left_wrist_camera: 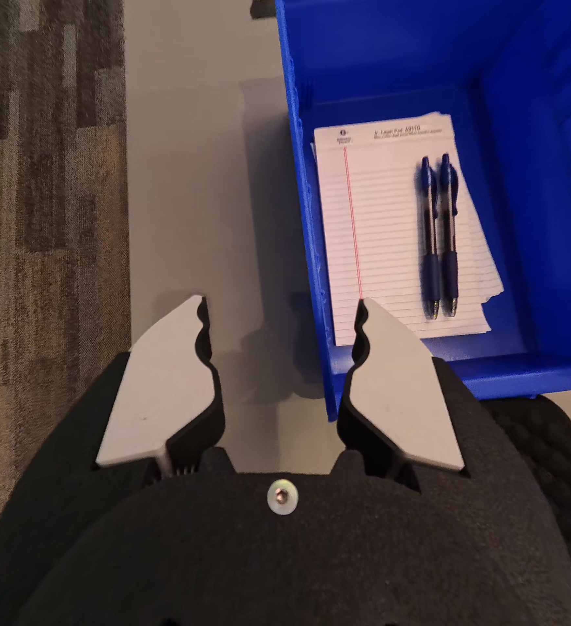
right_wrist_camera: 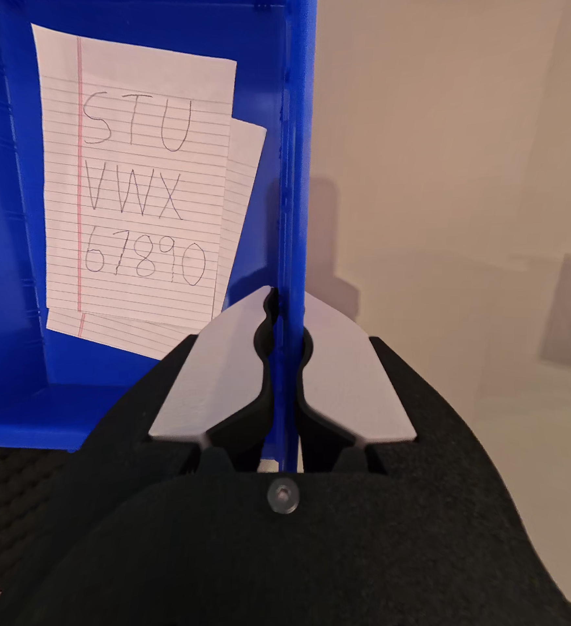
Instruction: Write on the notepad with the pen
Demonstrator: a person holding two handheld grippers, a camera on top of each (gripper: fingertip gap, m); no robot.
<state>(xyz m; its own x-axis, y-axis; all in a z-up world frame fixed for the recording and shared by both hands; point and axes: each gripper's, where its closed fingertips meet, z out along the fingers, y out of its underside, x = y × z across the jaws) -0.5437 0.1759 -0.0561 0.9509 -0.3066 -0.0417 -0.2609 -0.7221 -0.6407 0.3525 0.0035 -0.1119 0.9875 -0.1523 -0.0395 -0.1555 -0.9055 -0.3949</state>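
A white lined notepad [left_wrist_camera: 389,230] lies in the blue bin [left_wrist_camera: 311,237] on top of loose sheets. Two blue pens [left_wrist_camera: 438,237] lie side by side on its right half. My left gripper [left_wrist_camera: 282,299] is open and empty, above the table, with its right finger over the bin's left wall. In the right wrist view, my right gripper [right_wrist_camera: 287,294] is shut on the bin's right wall [right_wrist_camera: 291,203]. Lined sheets with handwriting [right_wrist_camera: 135,176] lie inside that side of the bin.
The bin stands on a beige table [left_wrist_camera: 192,203]. Brown patterned carpet [left_wrist_camera: 40,203] lies past the table's left edge. A dark quilted sleeve [left_wrist_camera: 548,474] shows at the near edge. Open table surface [right_wrist_camera: 447,169] lies right of the bin. Some 90 centimetres of space lies between my two pairs of fingers.
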